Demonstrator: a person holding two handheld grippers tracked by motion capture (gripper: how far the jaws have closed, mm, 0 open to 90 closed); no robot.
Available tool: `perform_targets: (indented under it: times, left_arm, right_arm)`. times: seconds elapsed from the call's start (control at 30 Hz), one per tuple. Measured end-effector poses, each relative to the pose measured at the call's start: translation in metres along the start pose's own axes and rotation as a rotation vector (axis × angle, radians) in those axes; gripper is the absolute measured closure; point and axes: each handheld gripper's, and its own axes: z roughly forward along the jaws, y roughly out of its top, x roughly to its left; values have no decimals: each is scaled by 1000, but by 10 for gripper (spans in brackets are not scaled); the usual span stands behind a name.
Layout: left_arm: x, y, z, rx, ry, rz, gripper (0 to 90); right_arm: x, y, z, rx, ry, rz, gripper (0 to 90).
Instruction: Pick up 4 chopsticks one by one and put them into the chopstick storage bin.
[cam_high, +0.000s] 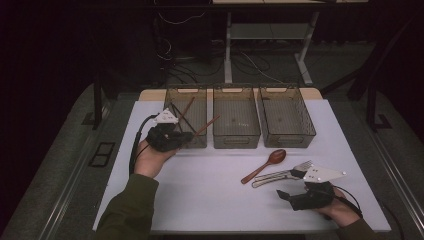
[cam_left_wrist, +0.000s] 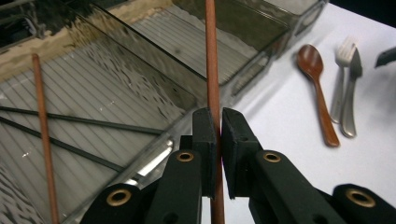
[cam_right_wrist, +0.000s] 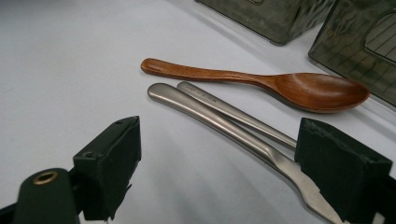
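Faint, unreadable engraving on steel handle (cam_right_wrist: 219, 105) beside wooden spoon (cam_right_wrist: 261, 84).

Room is dimly lit; only the white table (cam_high: 220, 200) is brightly lit. Grey floor (cam_high: 65, 150) is seen around it. A desk frame (cam_high: 228, 45) with white legs and loose cables (cam_high: 175, 55) are seen behind.

Three bins (cam_high: 236, 120), four chopsticks (cam_left_wrist: 212, 70), one spoon (cam_high: 265, 165), fork (cam_high: 300, 165), knife (cam_high: 272, 177)
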Motion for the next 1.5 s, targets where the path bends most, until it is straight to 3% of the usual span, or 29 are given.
perform_targets:
  times: [0.9, 1.17, 1.5]
  left_arm:
    - [69, 54, 31, -4, 130, -70, 836]
    - [89, 52, 51, -15, 140, -121, 835]
    - [109, 40, 71, -16, 179, -221, 834]
  right_arm:
    - [-2, -1, 0, -2, 0, -1, 143]
    - [-2, -1, -1, 0, 2, 4, 143]
    - [-3, -2, -1, -4, 4, 5, 143]
